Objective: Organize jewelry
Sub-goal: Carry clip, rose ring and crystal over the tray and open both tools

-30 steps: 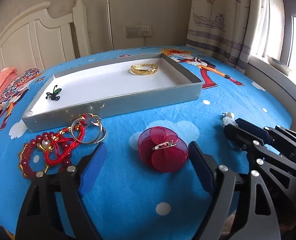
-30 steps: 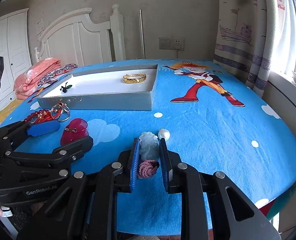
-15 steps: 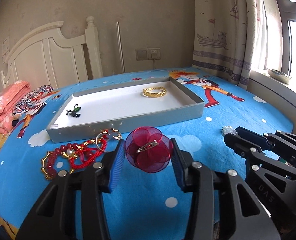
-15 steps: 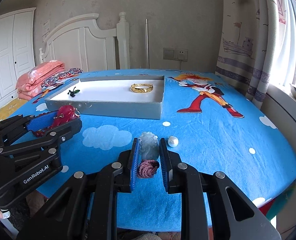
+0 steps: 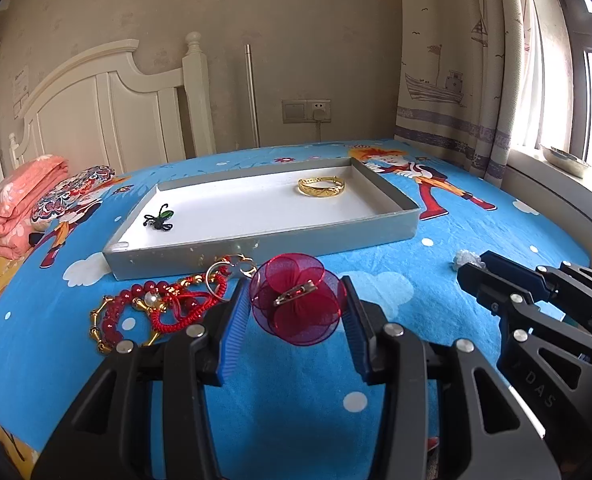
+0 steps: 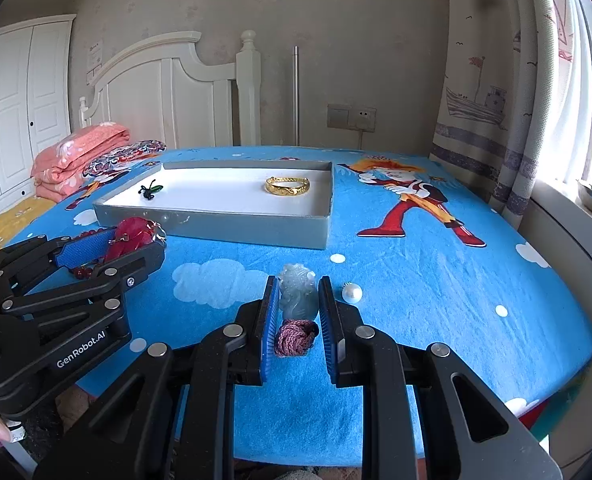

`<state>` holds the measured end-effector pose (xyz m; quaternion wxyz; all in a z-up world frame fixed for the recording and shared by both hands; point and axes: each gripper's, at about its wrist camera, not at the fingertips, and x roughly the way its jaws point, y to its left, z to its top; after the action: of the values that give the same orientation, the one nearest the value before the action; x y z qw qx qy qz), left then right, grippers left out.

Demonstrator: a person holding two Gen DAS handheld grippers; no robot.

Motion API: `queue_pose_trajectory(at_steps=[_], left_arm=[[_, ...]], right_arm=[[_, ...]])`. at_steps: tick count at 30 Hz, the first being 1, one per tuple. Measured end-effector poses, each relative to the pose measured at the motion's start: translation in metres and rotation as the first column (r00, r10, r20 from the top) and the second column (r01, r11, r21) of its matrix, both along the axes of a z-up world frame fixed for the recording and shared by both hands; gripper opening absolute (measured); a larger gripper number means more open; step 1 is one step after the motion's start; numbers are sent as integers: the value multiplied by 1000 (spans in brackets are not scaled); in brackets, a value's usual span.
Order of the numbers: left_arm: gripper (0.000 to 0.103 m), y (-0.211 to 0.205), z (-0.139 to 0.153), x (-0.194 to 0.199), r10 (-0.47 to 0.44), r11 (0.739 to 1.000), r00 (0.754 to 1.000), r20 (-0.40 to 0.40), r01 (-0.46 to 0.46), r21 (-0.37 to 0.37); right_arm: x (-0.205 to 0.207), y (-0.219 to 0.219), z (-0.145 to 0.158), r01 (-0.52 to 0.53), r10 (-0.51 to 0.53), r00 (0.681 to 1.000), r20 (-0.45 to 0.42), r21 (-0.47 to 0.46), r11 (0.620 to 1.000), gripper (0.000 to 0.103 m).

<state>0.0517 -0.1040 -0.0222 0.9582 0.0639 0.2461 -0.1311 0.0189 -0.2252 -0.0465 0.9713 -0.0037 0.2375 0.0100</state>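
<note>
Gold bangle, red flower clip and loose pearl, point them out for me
Gold bangle (image 5: 321, 187), left wrist view, front band.
Red flower clip (image 5: 296, 303), left wrist view, metal clasp.
Loose pearl (image 6: 352, 293), right wrist view, its middle.

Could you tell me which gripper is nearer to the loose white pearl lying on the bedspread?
The right. The right gripper, shut on the jade pendant, has the pearl just beside its right finger. The left gripper, holding the red flower clip, sits well off to the pearl's left.

The right gripper clamps a pale jade pendant. A pearl lies just right of the pendant; the grey tray sits beyond it.
</note>
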Motion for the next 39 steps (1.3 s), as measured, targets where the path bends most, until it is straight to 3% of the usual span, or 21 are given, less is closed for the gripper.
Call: queue_pose_trajectory(at_steps=[9,17,23,33,39], left_arm=[[44,33,18,-9,132,991,986,101,-129,-40],[44,73,30,-7,226,974,967,116,-220,-61],[44,82,36,3,220,974,972,83,-215,-66],[44,70,62,97,194,981,980,-41,-194,-6],[44,61,65,168,211,977,972,-99,-209,34]], right_arm=[[-2,35,20,-79,83,995,55,-56,995,20],[3,58,32,-115,120,991,55,-81,990,20],[19,67,40,-119,122,992,32,-92,989,20],[108,70,68,-110,110,994,-12,-69,992,21],[168,64,64,-103,99,992,-82,-52,993,21]])
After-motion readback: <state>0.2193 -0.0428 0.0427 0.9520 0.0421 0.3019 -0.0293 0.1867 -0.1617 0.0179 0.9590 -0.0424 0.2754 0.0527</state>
